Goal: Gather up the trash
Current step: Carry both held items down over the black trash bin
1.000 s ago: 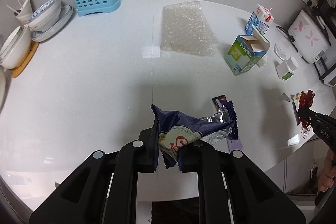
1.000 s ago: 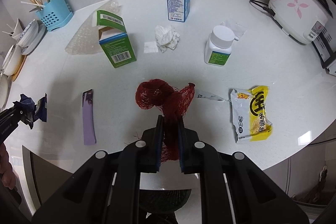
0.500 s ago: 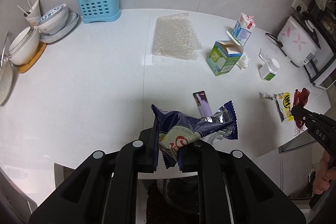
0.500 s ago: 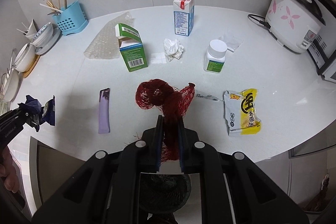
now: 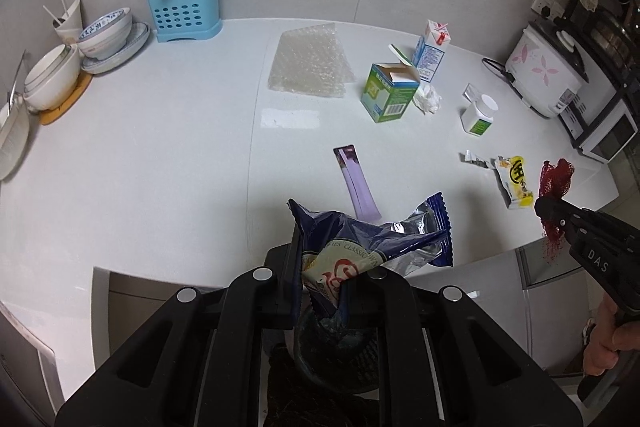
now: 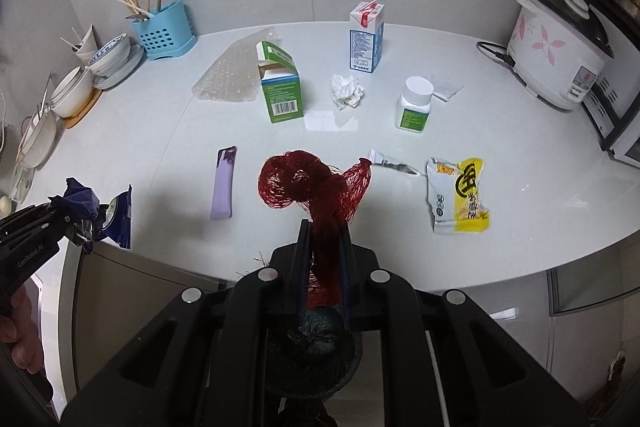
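My left gripper (image 5: pixel 320 267) is shut on a dark blue snack wrapper (image 5: pixel 372 239) and holds it off the counter's front edge, above a dark lined bin (image 5: pixel 336 355). My right gripper (image 6: pixel 324 247) is shut on a red mesh net bag (image 6: pixel 312 183), also above the bin (image 6: pixel 312 351). On the white counter lie a purple sachet (image 6: pixel 223 183), a yellow snack packet (image 6: pixel 460 195), a small torn foil strip (image 6: pixel 390 163), a crumpled tissue (image 6: pixel 347 91) and bubble wrap (image 6: pixel 230 75). The right gripper with the net bag also shows in the left wrist view (image 5: pixel 554 179).
A green open carton (image 6: pixel 282 87), a milk carton (image 6: pixel 366 37) and a white pill bottle (image 6: pixel 416 103) stand mid-counter. A blue utensil holder (image 6: pixel 164 29) and stacked bowls (image 6: pixel 76 87) are at the back left. A rice cooker (image 6: pixel 560 47) is at the right.
Both grippers have pulled back and up from the counter with their loads still held. The counter's front edge and the bin below have come into view.
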### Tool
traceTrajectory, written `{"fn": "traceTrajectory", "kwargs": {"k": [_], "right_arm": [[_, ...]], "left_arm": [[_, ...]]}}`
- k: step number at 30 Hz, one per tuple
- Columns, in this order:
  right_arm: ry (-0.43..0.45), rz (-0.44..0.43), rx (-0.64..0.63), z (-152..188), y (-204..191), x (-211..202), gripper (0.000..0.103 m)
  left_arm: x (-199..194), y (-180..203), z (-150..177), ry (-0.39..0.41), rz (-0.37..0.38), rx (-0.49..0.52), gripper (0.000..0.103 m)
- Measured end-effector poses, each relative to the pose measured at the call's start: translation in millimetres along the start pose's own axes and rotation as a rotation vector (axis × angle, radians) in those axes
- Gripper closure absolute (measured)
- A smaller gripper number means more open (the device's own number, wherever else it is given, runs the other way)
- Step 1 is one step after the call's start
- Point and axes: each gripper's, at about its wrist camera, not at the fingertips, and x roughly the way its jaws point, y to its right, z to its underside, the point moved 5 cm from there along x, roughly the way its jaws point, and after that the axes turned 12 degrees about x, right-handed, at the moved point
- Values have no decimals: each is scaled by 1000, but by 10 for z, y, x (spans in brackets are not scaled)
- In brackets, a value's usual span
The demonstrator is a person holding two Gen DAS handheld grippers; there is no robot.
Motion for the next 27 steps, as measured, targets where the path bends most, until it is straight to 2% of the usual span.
{"fn": "traceTrajectory", "kwargs": {"k": [9, 16, 23, 27], "right_arm": [[-6, -24, -18, 404, 50, -180, 92], [-38, -40, -28, 675, 72, -89, 92], [-78, -68, -30, 909, 104, 75, 92], [-107, -87, -43, 1107, 102, 247, 92]], "left_arm": [[-87, 231, 349, -10, 31, -5, 91], [-37, 397, 603, -16, 44, 9, 91], [233, 417, 921, -55, 10, 9, 91], [464, 433, 1147, -82, 22, -17, 91]]}}
